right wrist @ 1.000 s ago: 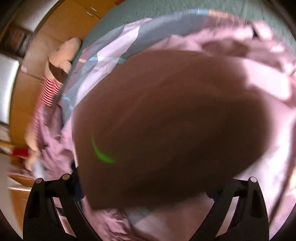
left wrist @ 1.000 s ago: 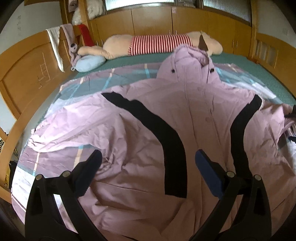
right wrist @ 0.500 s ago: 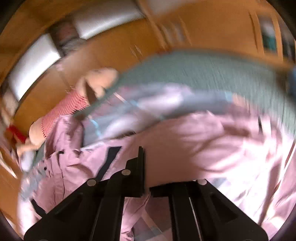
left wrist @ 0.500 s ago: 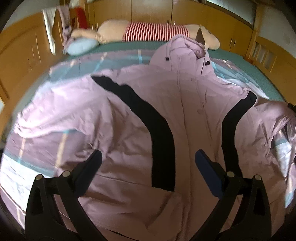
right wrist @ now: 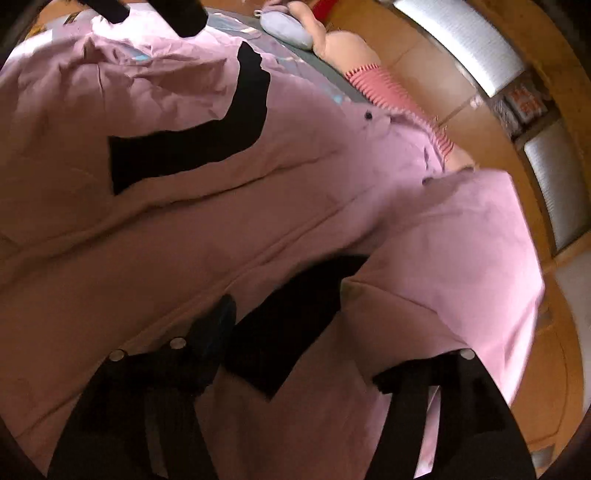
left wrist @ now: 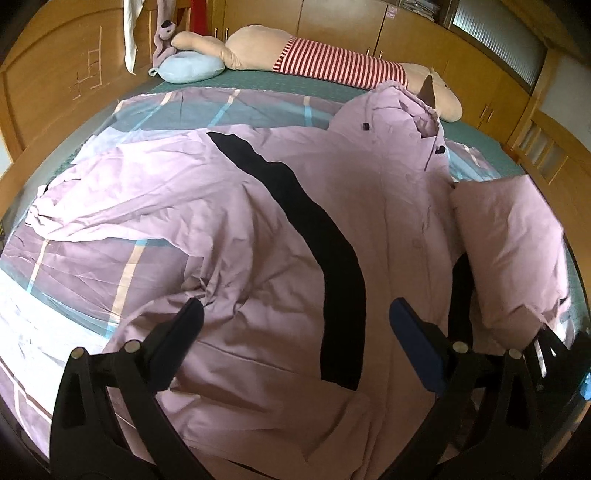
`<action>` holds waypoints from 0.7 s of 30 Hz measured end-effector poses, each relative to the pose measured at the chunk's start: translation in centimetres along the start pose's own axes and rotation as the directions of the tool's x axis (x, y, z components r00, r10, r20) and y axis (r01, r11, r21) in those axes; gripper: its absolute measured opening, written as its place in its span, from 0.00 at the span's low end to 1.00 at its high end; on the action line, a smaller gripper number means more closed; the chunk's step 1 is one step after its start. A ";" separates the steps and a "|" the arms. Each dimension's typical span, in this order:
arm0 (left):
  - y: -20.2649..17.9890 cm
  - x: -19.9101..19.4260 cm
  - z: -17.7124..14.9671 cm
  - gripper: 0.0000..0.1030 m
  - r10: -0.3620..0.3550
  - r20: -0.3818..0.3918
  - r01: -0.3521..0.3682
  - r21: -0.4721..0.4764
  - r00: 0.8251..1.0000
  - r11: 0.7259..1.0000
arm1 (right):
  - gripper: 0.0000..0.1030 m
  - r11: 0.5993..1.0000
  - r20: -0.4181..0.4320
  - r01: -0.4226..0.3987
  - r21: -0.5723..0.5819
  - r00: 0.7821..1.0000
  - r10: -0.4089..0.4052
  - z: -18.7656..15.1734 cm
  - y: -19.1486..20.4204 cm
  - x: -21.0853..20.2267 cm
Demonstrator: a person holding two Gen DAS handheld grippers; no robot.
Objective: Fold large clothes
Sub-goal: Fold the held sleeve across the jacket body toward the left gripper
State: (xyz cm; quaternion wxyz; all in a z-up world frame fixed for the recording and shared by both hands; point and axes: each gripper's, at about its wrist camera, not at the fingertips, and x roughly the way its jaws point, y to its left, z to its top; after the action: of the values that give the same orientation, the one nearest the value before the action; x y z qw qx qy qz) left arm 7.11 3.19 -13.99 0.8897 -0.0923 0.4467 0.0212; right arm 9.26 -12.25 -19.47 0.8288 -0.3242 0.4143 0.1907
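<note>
Wooden cabinets (left wrist: 369, 26) line the walls around a bed (left wrist: 476, 136) with a green cover and a plaid sheet (left wrist: 236, 107). The pink coat (left wrist: 258, 229) lies spread across its middle, hood toward the head edge, where a long striped plush (left wrist: 332, 61) rests. The left claw (left wrist: 295, 325) hovers spread over the coat's hem; the right claw (right wrist: 303, 354) is opening above it, pinching nothing.

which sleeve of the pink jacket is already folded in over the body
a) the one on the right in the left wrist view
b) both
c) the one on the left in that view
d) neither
a: in the left wrist view the right-hand sleeve lies doubled over the jacket, while the left-hand sleeve is spread out on the bed.
</note>
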 end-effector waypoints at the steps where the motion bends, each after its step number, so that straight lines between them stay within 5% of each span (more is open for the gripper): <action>1: -0.1 0.0 0.1 0.98 -0.001 -0.001 0.001 0.006 1.000 1.000 | 0.70 0.998 0.007 -0.054 0.042 0.999 0.053 0.0 -0.6 -1.4; 6: -0.9 0.2 -0.2 0.98 0.014 0.002 -0.014 0.045 1.000 0.999 | 0.78 0.953 0.069 -0.197 0.230 0.980 0.186 0.4 -6.4 -4.5; 10: -1.5 0.8 -0.5 0.98 0.019 -0.014 -0.018 0.062 1.000 0.998 | 0.79 0.899 0.162 -0.253 0.358 0.965 0.207 -1.2 -8.9 -6.2; 11: -1.8 0.9 -0.6 0.98 0.020 -0.017 -0.019 0.070 1.000 0.997 | 0.78 0.863 0.248 -0.310 0.399 0.943 0.224 -1.8 -9.7 -7.5; 12: -1.9 1.0 -0.7 0.98 0.021 -0.015 -0.019 0.077 1.000 0.997 | 0.78 0.798 0.378 -0.409 0.442 0.892 0.248 -1.9 -10.7 -8.7; 14: -2.3 1.0 -0.8 0.98 0.020 -0.008 -0.019 0.091 1.000 0.996 | 0.78 0.735 0.493 -0.503 0.454 0.830 0.263 -2.8 -10.4 -10.8; 15: -2.5 0.9 -0.9 0.98 0.020 -0.005 -0.020 0.099 1.000 0.995 | 0.78 0.763 0.510 -0.477 0.436 0.830 0.227 -2.4 -9.6 -11.3; 17: -2.8 1.0 -1.0 0.98 0.023 -0.002 -0.023 0.112 1.000 0.993 | 0.78 0.858 0.440 -0.365 0.362 0.878 0.188 -1.2 -7.2 -11.2; 19: -3.0 0.9 -1.1 0.98 0.024 -0.001 -0.023 0.116 1.000 0.993 | 0.79 0.944 0.230 -0.251 0.215 0.952 0.201 0.1 -2.9 -8.2; 21: -2.9 0.8 -1.0 0.98 0.022 0.005 -0.022 0.111 1.000 0.994 | 0.79 0.988 0.060 -0.141 0.070 0.989 0.136 0.6 1.7 -4.6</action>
State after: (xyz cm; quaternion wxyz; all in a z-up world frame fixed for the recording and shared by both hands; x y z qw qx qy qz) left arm 7.15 0.16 -14.81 0.8939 -0.0377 0.4466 0.0061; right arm 5.94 -10.82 -16.08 0.8360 -0.2583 0.4199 0.2411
